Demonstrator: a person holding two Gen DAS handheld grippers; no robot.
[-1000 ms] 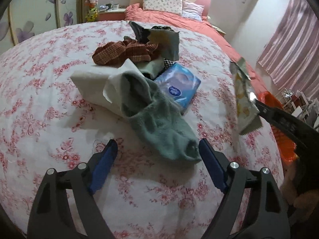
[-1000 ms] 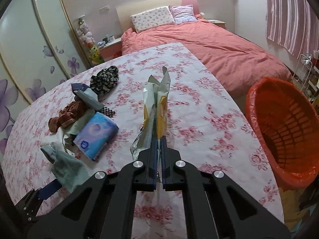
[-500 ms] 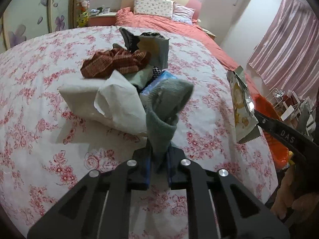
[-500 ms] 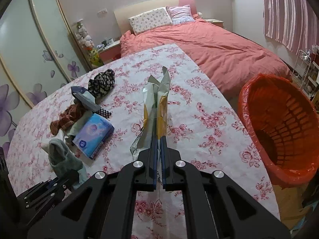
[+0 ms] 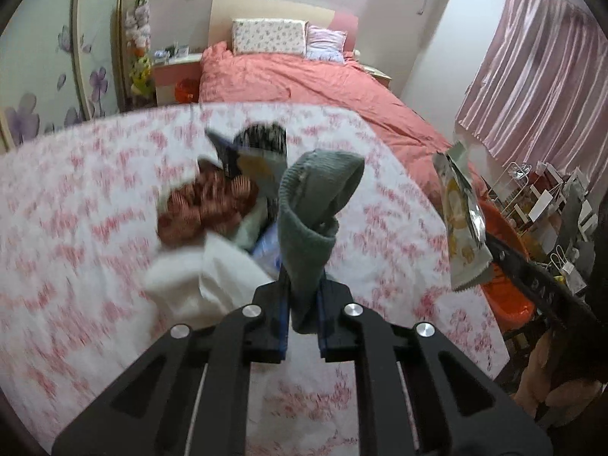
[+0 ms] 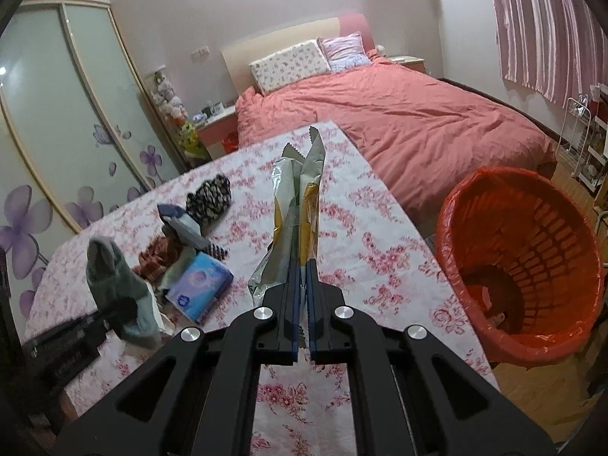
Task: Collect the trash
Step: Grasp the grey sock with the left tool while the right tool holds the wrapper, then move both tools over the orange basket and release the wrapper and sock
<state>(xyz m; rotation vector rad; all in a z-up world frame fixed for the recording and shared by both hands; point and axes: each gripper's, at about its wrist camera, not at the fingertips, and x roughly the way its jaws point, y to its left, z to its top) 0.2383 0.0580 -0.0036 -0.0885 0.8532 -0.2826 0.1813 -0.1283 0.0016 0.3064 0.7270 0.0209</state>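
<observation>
A table point(image 6: 364, 250) stands in front of the bed point(image 6: 410, 121). A basket point(image 6: 520, 262) sits on the floor just beside the table, on its right. A pile of clothes point(image 6: 167, 254) lies on the left part of the table, with a tissue pack point(image 6: 199, 288) at its near edge. A wardrobe point(image 6: 68, 114) stands behind the table on the left. A small shelf point(image 6: 581, 133) stands behind the basket.
</observation>
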